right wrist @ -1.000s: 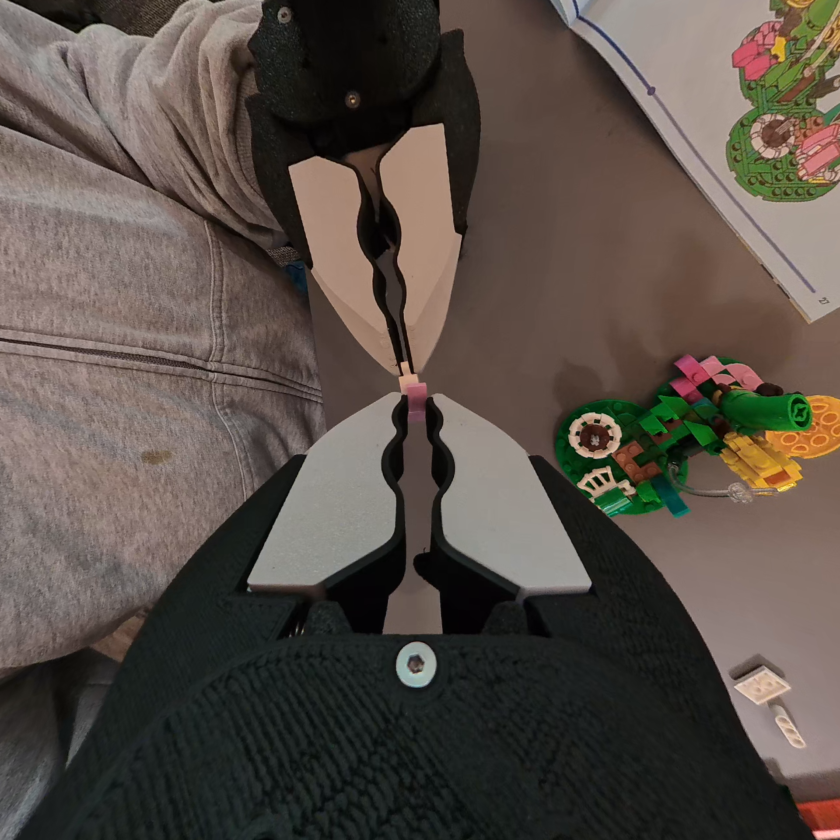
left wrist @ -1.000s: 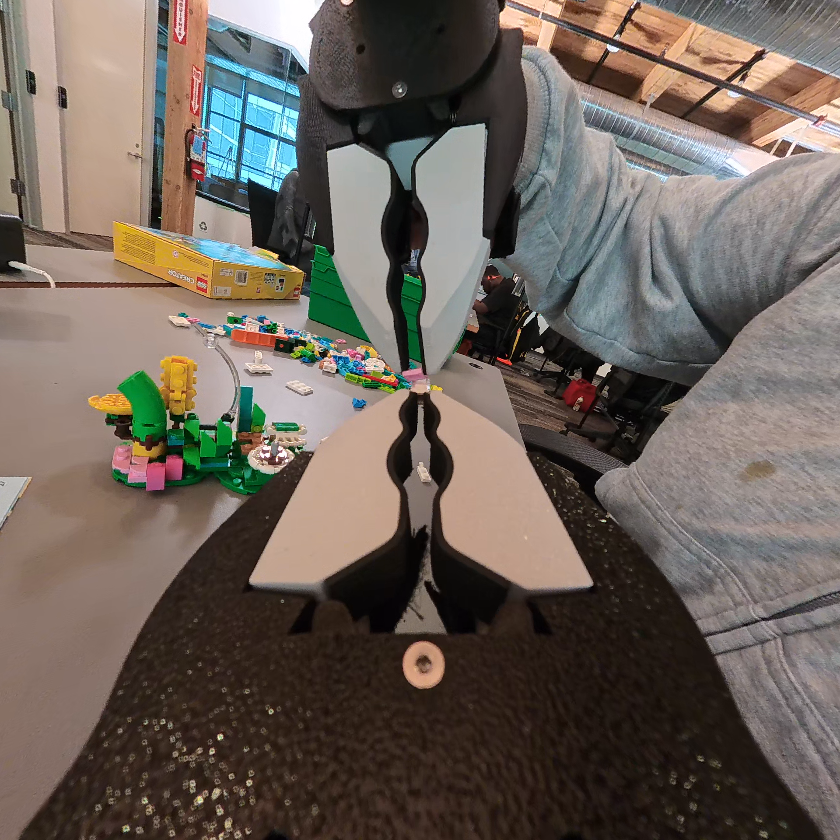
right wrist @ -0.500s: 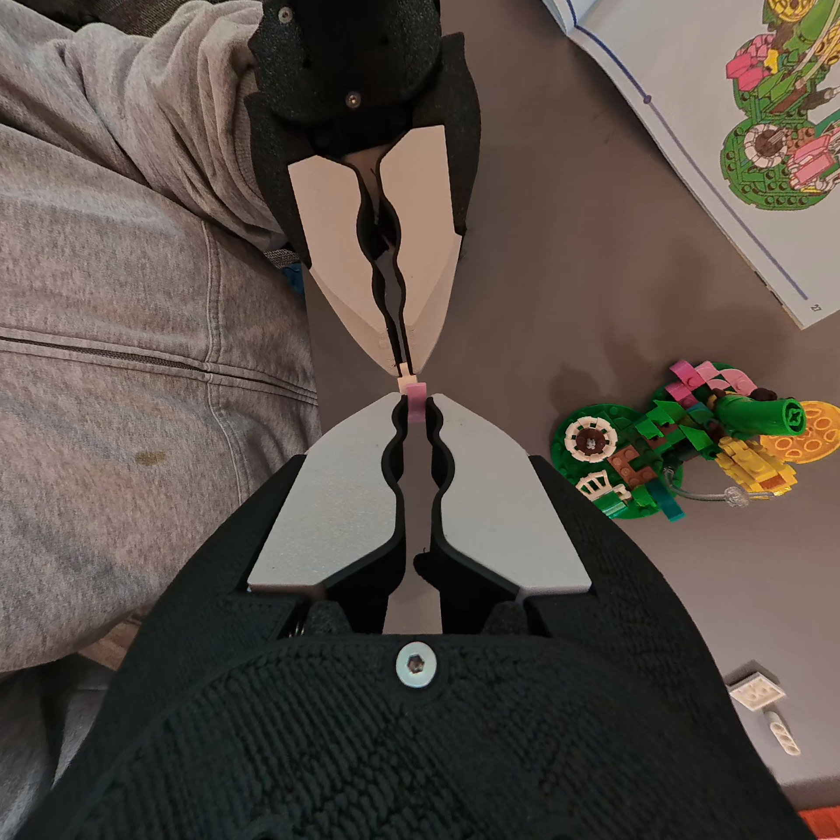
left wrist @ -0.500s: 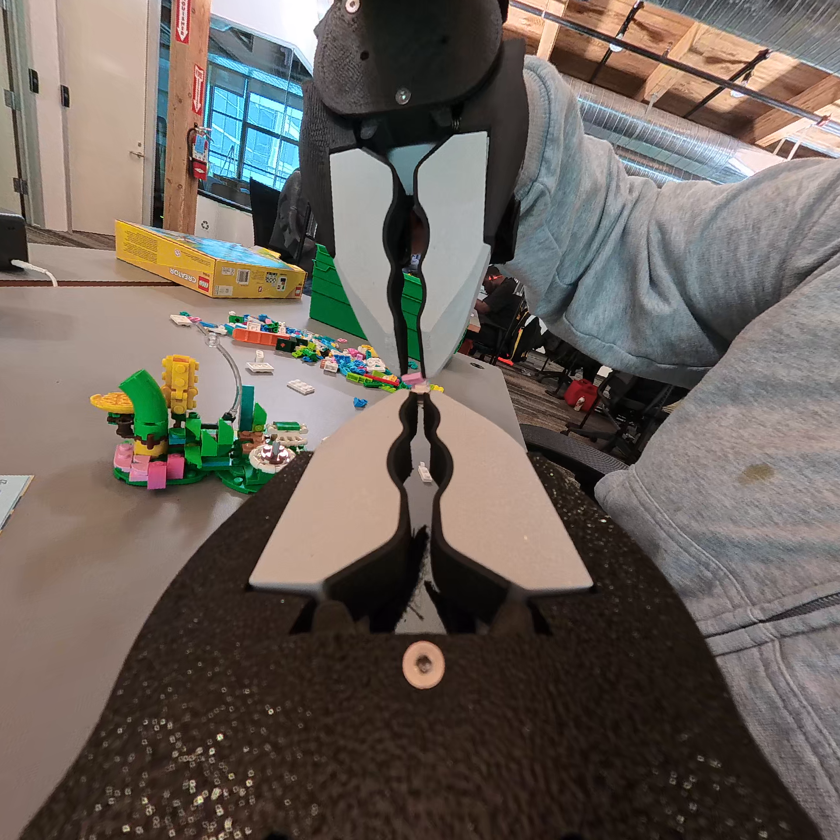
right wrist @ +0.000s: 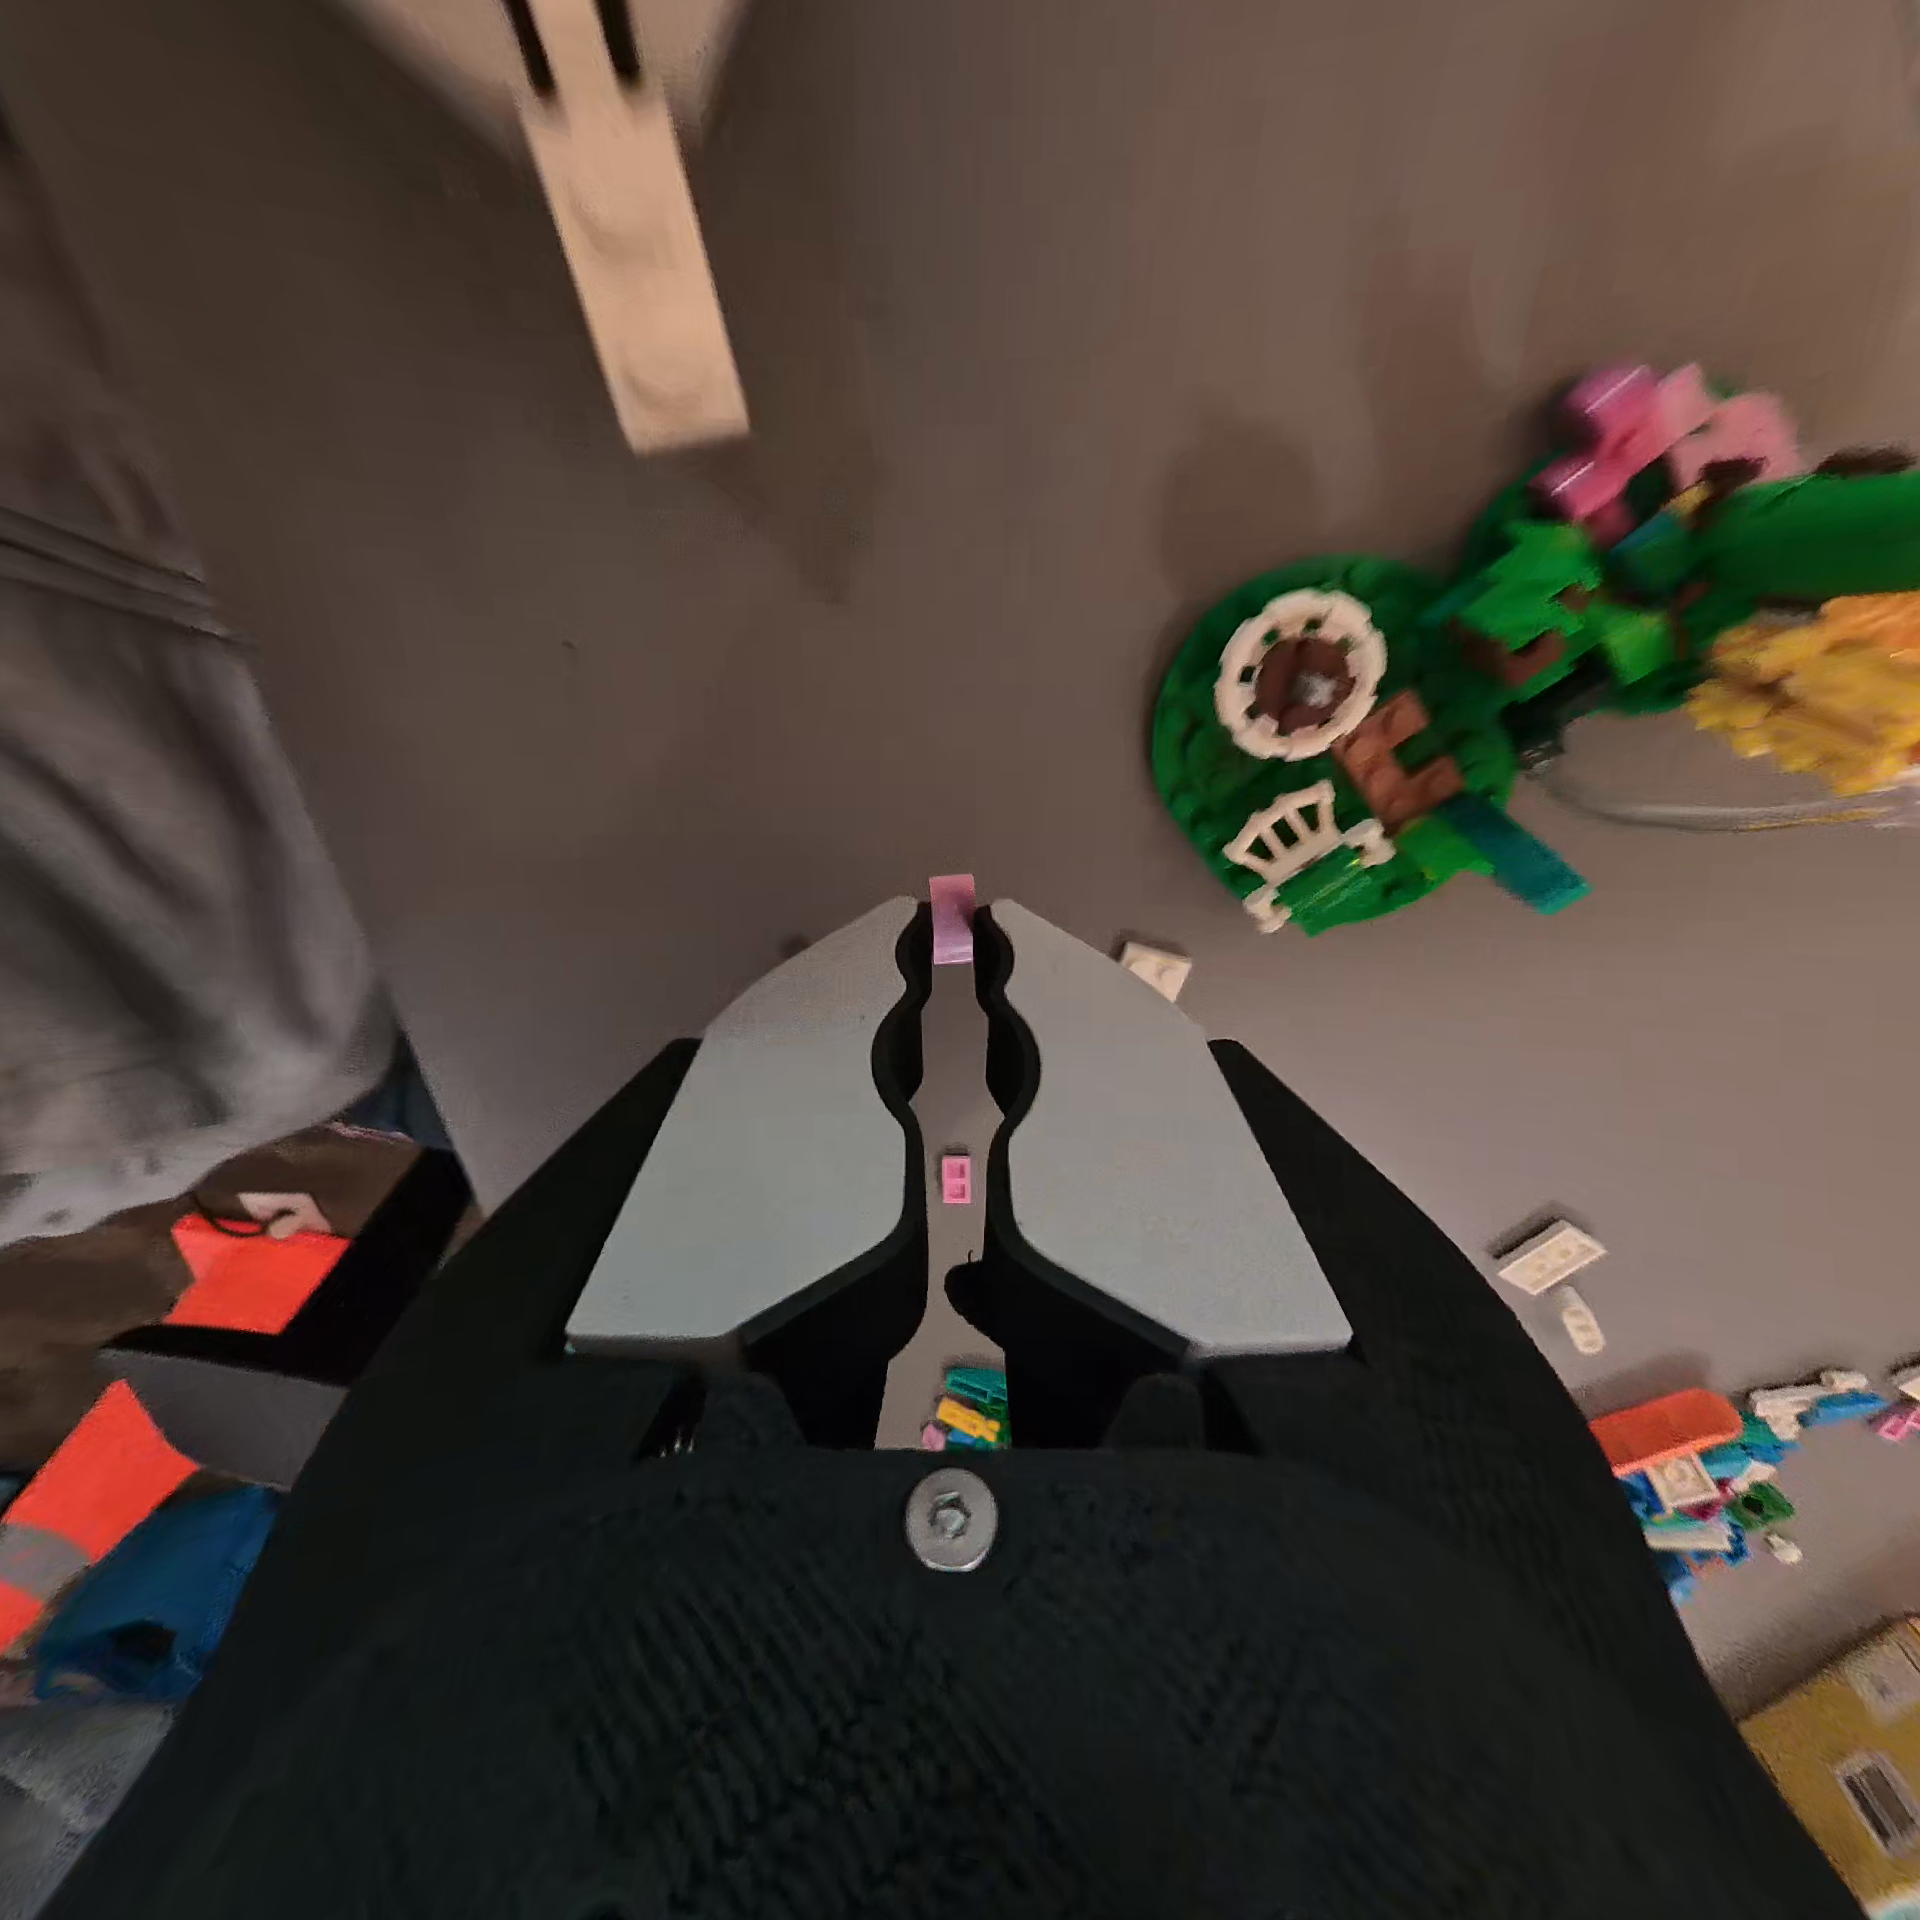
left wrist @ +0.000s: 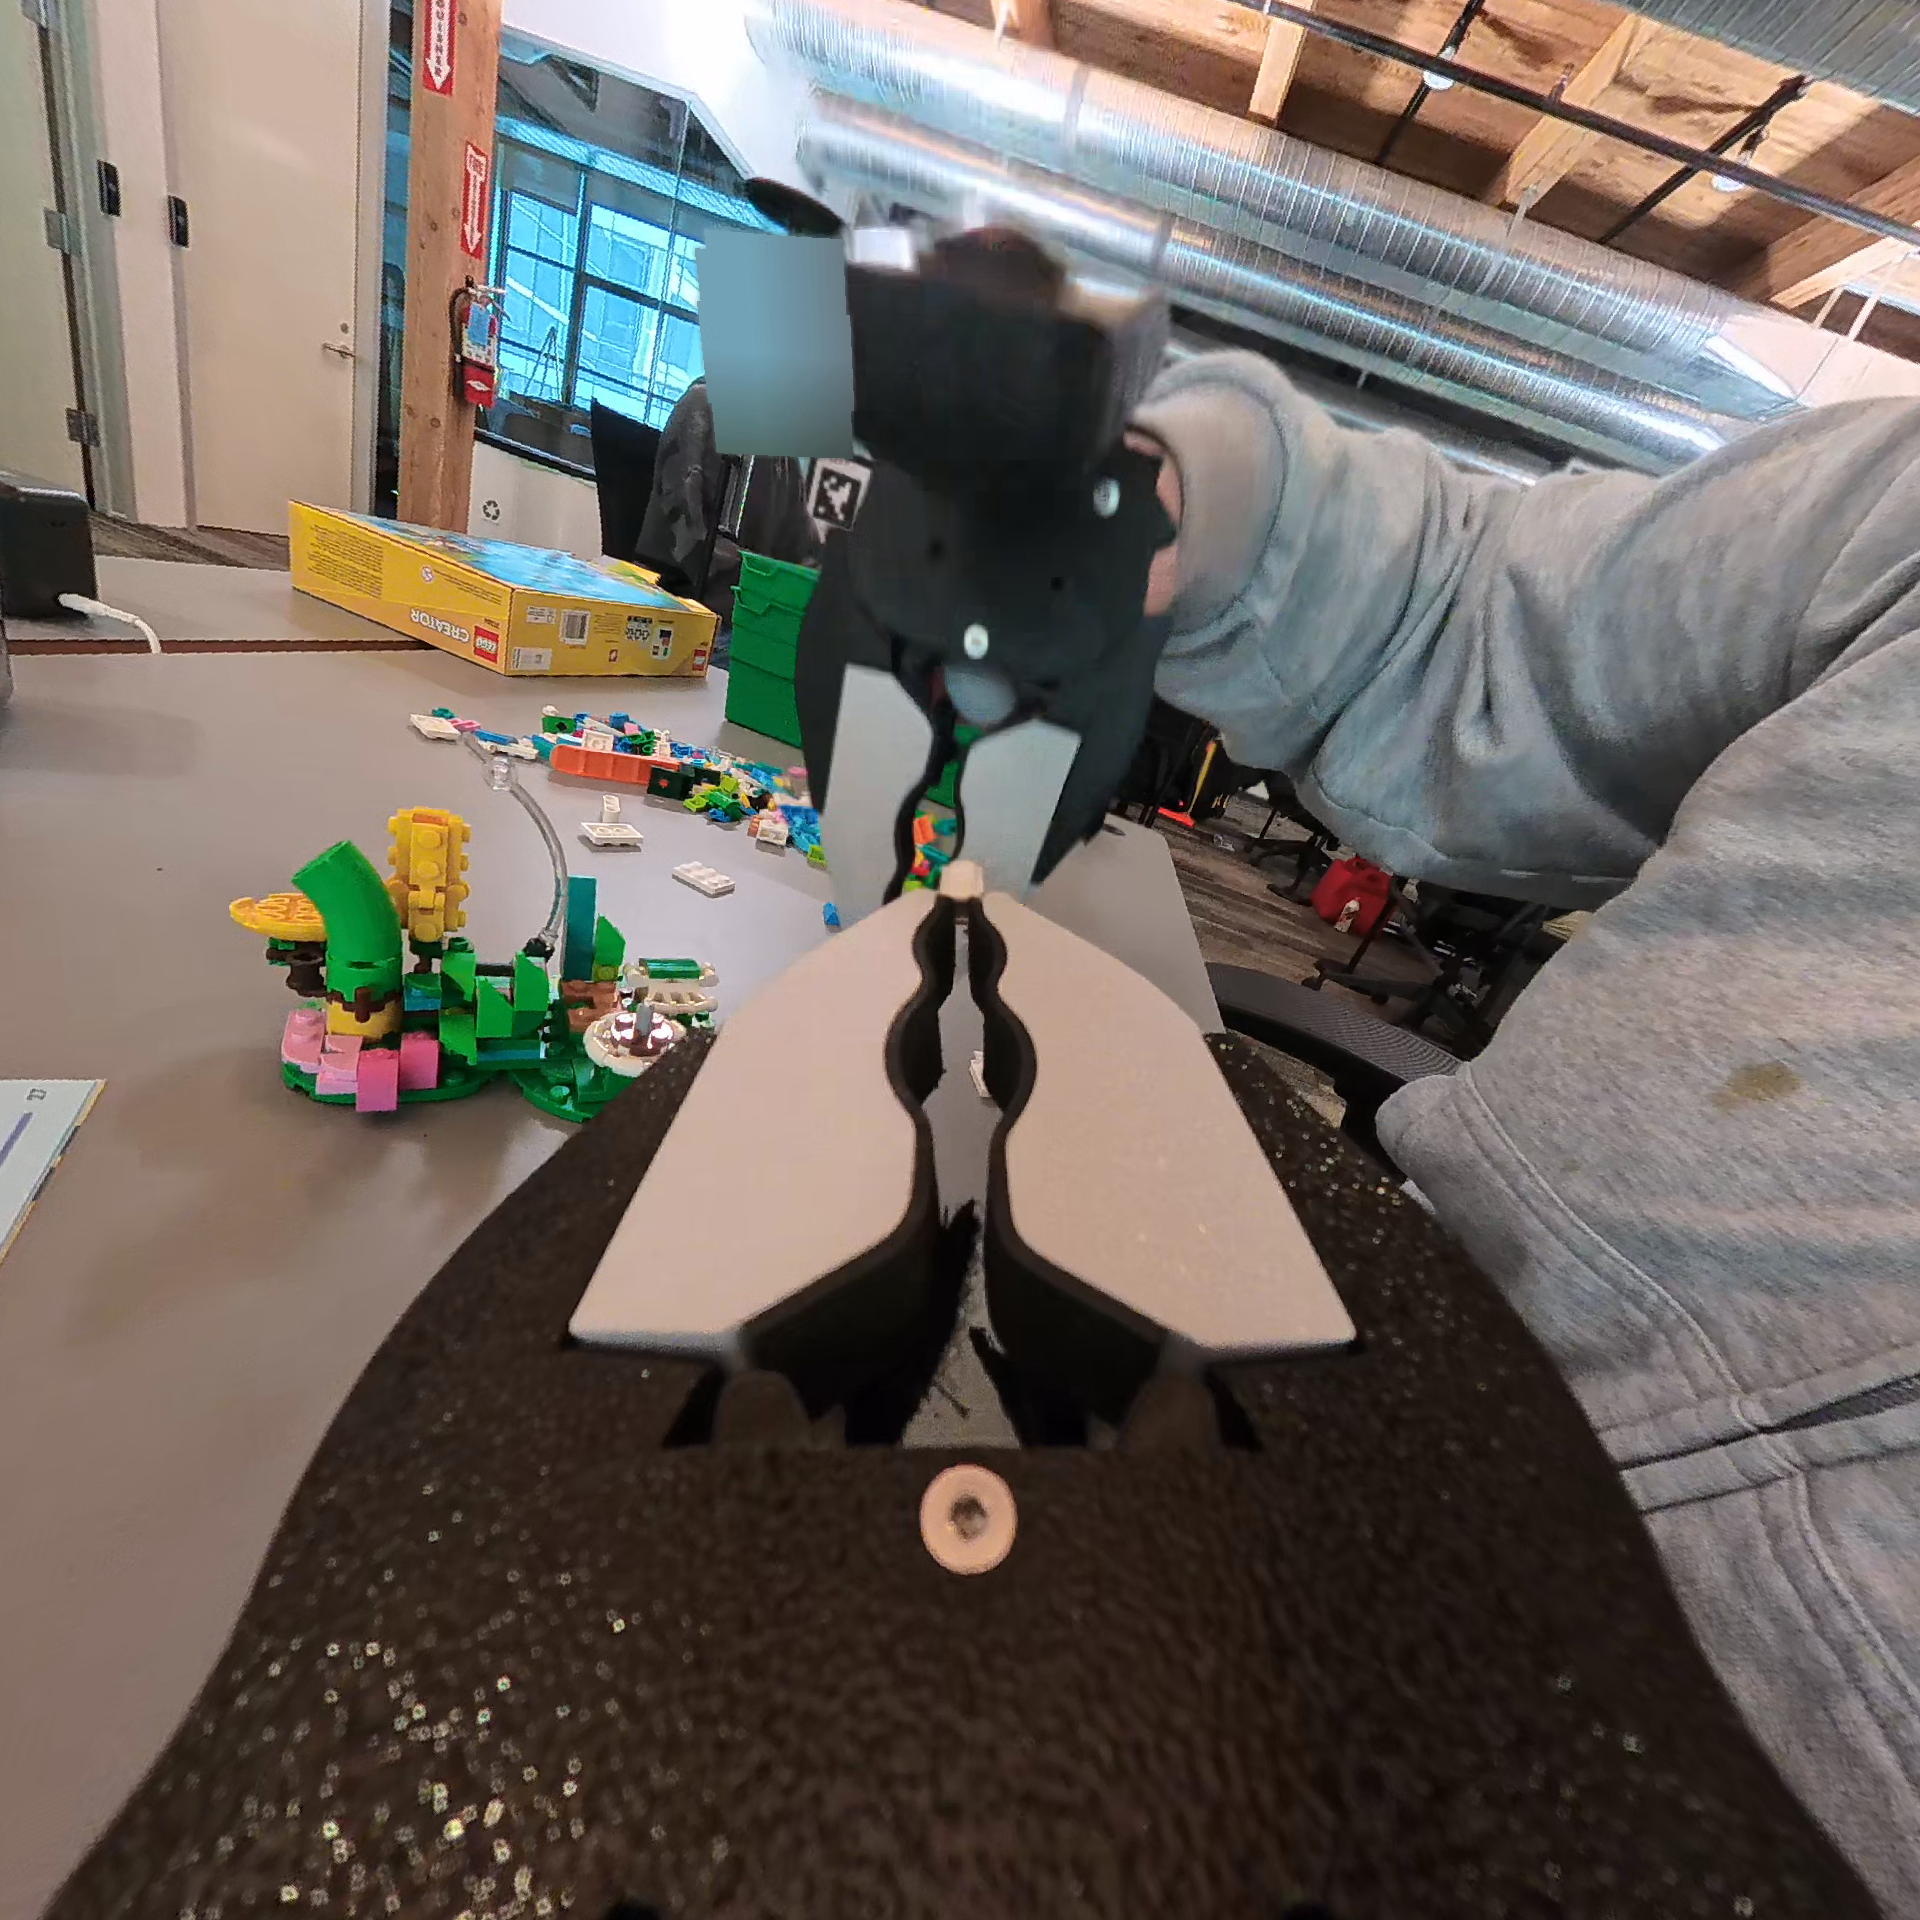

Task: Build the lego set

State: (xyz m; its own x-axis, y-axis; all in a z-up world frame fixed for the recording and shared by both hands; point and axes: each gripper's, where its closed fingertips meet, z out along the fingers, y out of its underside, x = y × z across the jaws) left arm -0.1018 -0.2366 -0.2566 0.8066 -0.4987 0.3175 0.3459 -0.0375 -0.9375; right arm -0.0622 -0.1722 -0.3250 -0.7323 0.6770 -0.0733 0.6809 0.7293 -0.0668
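We've got left gripper [left wrist: 961, 902] pinching tiny cream piece [left wrist: 960, 881] at fingertips, right gripper [right wrist: 954, 920] clamped on small pink brick [right wrist: 952, 920]. Flower model [left wrist: 457, 997] sits far left on table [left wrist: 156, 831]. Grips barely there, so either bit could pop out, get lost among loose bricks [left wrist: 686, 774].

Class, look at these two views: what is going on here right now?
A person in a grey hoodie is building a Lego set with two hand-held grippers. The left hand-held gripper pinches a small pale piece; the right hand-held gripper pinches a pink piece. The two are apart. A half-built green model stands on the grey table, with loose bricks and a yellow box beyond.
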